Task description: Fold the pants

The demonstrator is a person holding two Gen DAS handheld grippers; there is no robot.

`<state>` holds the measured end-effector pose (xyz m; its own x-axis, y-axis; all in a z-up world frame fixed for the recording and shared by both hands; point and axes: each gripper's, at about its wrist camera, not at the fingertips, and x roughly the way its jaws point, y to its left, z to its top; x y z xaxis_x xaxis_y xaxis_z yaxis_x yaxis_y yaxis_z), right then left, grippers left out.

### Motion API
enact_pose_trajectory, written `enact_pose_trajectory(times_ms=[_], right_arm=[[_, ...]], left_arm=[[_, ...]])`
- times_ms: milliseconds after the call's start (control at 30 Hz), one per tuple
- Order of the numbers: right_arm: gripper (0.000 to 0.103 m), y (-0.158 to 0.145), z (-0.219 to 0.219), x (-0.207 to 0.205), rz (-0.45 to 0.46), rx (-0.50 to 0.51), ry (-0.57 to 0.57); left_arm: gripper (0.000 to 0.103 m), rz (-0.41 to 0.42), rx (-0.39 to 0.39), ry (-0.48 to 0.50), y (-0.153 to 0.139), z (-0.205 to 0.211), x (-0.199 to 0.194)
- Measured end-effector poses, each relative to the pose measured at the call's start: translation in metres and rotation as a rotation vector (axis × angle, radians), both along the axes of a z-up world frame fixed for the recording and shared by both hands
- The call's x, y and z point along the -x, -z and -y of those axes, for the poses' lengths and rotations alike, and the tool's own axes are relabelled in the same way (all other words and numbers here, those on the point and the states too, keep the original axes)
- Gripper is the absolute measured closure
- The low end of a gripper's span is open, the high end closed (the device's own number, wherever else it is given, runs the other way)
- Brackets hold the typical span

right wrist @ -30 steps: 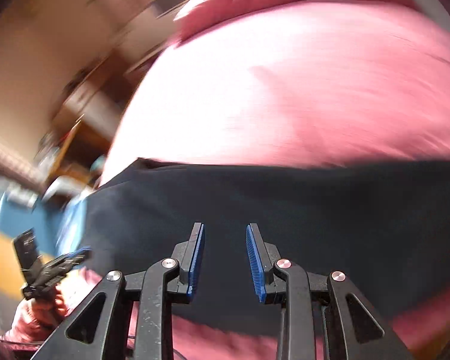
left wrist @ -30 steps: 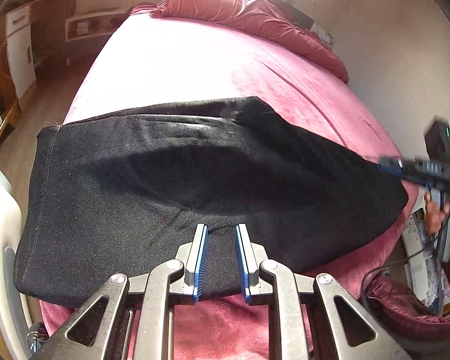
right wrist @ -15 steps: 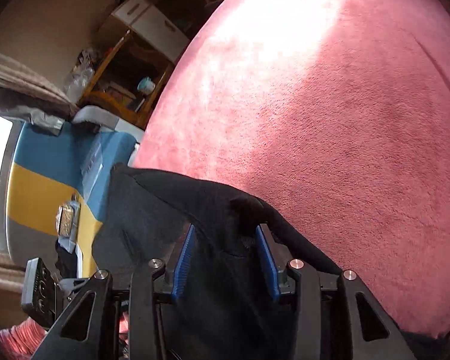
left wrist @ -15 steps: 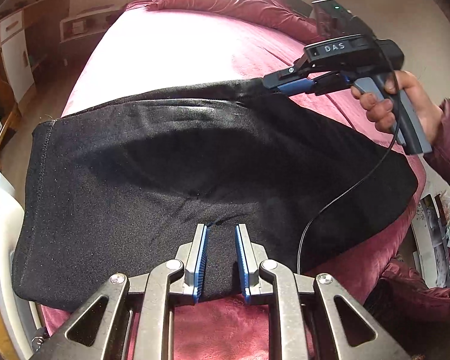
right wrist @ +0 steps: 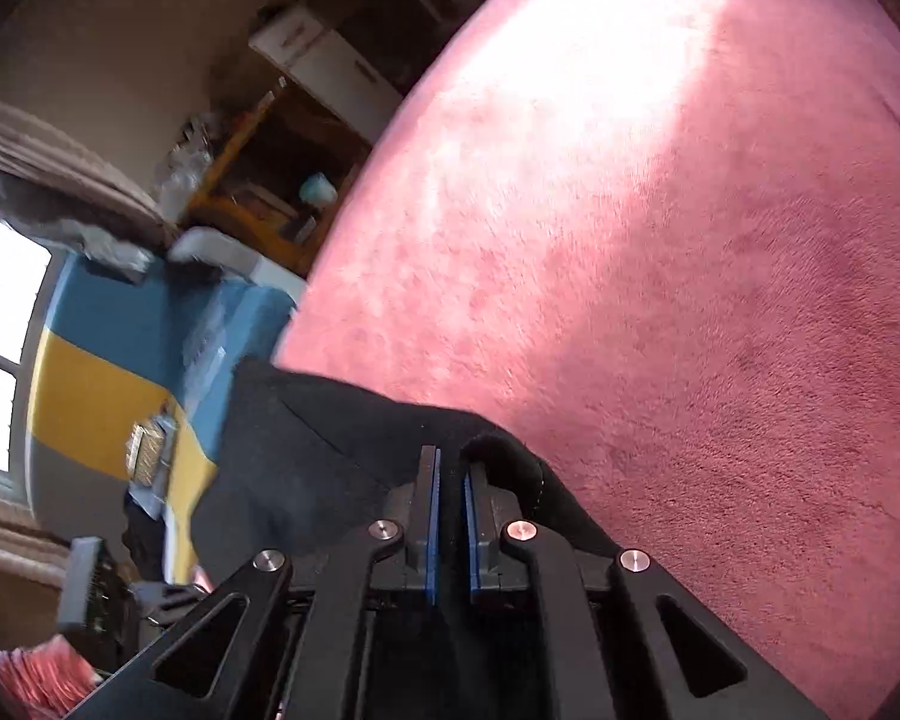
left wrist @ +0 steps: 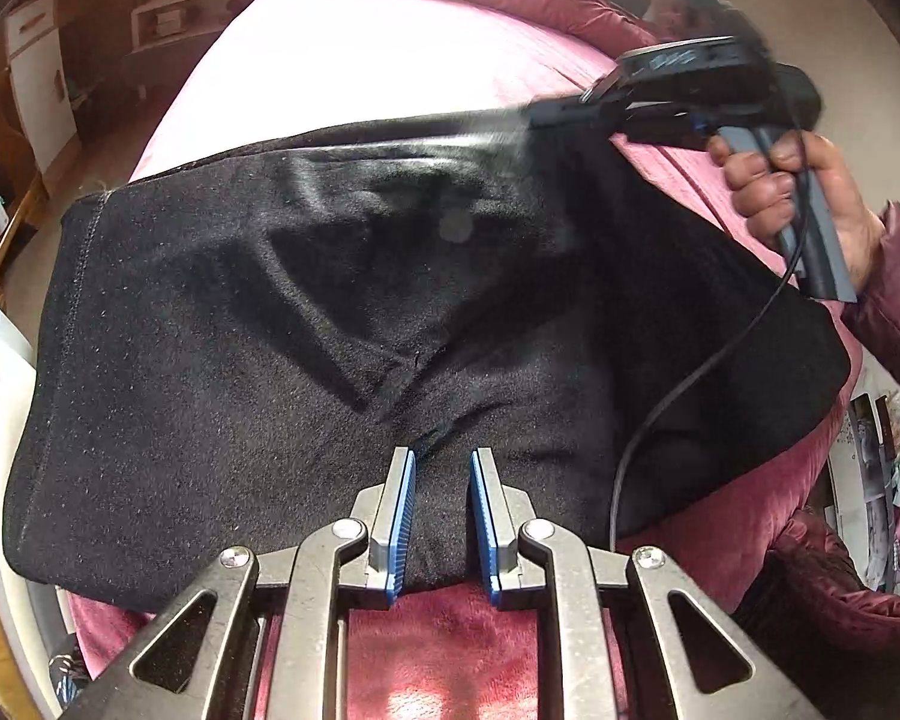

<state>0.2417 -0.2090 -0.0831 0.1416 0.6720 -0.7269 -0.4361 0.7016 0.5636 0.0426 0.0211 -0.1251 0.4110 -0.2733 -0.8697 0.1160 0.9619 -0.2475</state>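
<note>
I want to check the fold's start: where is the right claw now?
In the left wrist view the right claw is upper right, shut on the far edge of the pants, on the pink bed.

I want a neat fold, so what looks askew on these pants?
The black pants lie rumpled, with diagonal creases at the crotch seam, and their right end hangs over the pink bed's edge. Nothing looks damaged.
</note>
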Motion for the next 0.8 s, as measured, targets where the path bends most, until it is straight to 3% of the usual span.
enact_pose_trajectory(times_ms=[100,233,333,433,500,567,667,800], right_arm=[[0.098,-0.005,0.012,0.001,0.047,-0.023,0.072],[0.098,0.043,0.005,-0.016,-0.029,0.102,0.151],[0.098,0.045,0.003,-0.017,-0.037,0.099,0.179],[0.085,0.031,0.014,-0.011,-0.042,0.069,0.195],[0.053,0.008,0.029,-0.001,-0.006,0.056,0.229],[0.052,-0.012,0.048,0.010,0.018,0.028,0.258],[0.053,-0.029,0.064,0.031,0.068,0.071,0.237],[0.063,-0.018,0.064,0.055,0.125,0.270,0.151]], left_arm=[[0.084,-0.031,0.041,-0.042,0.007,-0.006,-0.008],[0.084,-0.058,0.054,-0.074,0.011,-0.008,-0.019],[0.084,-0.046,0.072,-0.087,0.003,-0.010,-0.019],[0.084,-0.012,0.086,-0.122,-0.008,-0.021,-0.018],[0.084,0.013,0.083,-0.163,-0.015,-0.033,-0.018],[0.083,0.034,0.062,-0.197,-0.020,-0.044,-0.017],[0.083,0.045,0.047,-0.232,-0.023,-0.056,-0.015],[0.083,0.064,-0.018,-0.219,-0.022,-0.058,-0.010]])
